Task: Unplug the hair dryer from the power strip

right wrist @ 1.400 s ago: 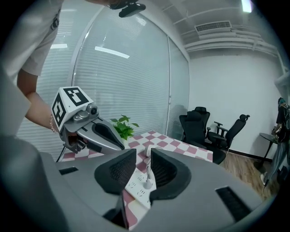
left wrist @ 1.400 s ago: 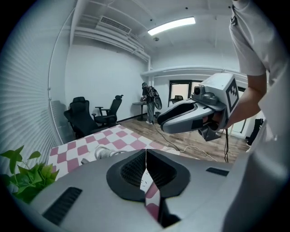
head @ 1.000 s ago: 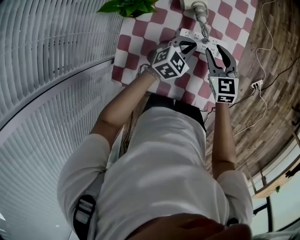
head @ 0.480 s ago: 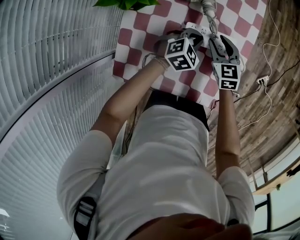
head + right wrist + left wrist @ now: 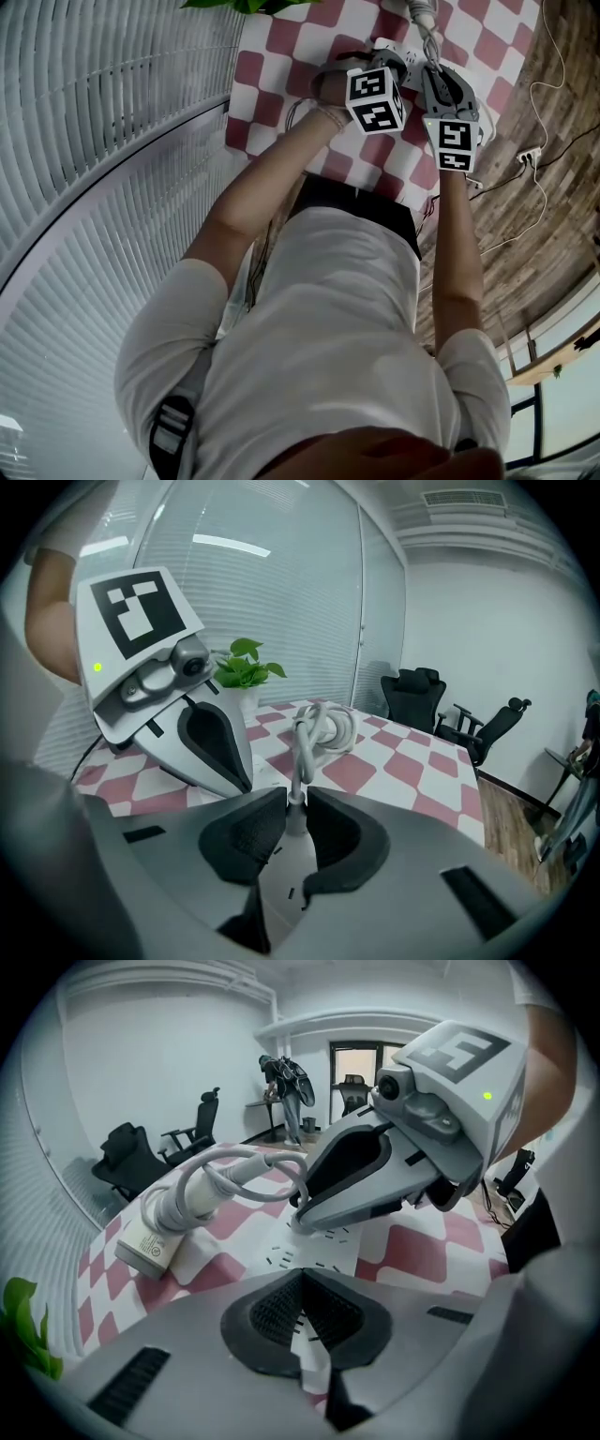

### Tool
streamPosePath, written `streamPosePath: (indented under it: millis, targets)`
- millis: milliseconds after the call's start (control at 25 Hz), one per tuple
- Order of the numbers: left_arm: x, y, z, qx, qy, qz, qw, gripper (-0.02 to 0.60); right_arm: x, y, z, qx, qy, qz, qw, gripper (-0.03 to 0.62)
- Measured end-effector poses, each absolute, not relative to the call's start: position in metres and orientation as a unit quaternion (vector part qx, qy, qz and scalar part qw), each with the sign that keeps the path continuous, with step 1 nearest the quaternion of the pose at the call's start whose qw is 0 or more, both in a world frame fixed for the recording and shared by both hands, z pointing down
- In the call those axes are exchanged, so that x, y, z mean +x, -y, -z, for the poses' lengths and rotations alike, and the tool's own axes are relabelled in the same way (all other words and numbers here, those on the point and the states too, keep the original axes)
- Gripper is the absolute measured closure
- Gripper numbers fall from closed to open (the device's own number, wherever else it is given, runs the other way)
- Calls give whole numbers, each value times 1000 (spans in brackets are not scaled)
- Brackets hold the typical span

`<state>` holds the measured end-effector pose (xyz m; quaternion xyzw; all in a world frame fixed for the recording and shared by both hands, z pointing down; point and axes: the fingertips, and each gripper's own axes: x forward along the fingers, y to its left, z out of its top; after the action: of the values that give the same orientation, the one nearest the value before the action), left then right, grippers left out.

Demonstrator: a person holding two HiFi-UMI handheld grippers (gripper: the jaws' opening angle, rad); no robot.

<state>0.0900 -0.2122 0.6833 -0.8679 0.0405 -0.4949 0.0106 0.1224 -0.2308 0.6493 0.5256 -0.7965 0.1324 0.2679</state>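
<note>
A white power strip (image 5: pixel 314 1249) lies on the red-and-white checked table (image 5: pixel 281 56). The white hair dryer (image 5: pixel 155 1232) lies beyond it with its cord (image 5: pixel 323 726) coiled round the handle. My left gripper (image 5: pixel 302 1283) is shut, tips down on the near end of the strip (image 5: pixel 386 47). My right gripper (image 5: pixel 292 803) has just been closing, and its pads now press both sides of the dryer's plug (image 5: pixel 293 816), which sits in the strip. In the head view the left gripper (image 5: pixel 396 64) and right gripper (image 5: pixel 436 77) stand side by side over the strip.
A green potted plant (image 5: pixel 246 672) stands at the table's far left corner. Black office chairs (image 5: pixel 417 700) stand past the table. On the wooden floor to the right lie a small socket block (image 5: pixel 525 157) and thin white cables. Window blinds (image 5: pixel 112 141) run along the left.
Both grippers have sunk onto the power strip. The right jaws stood wide open a second ago and now are closed round the plug. The left cube has turned.
</note>
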Motion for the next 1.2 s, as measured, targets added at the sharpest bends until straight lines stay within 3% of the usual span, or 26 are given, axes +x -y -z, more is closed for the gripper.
streamPosePath:
  millis: [1200]
  targets:
    - [93, 211, -685, -848, -21, 530, -25, 551, 129, 230, -649, 523, 794, -182, 251, 526]
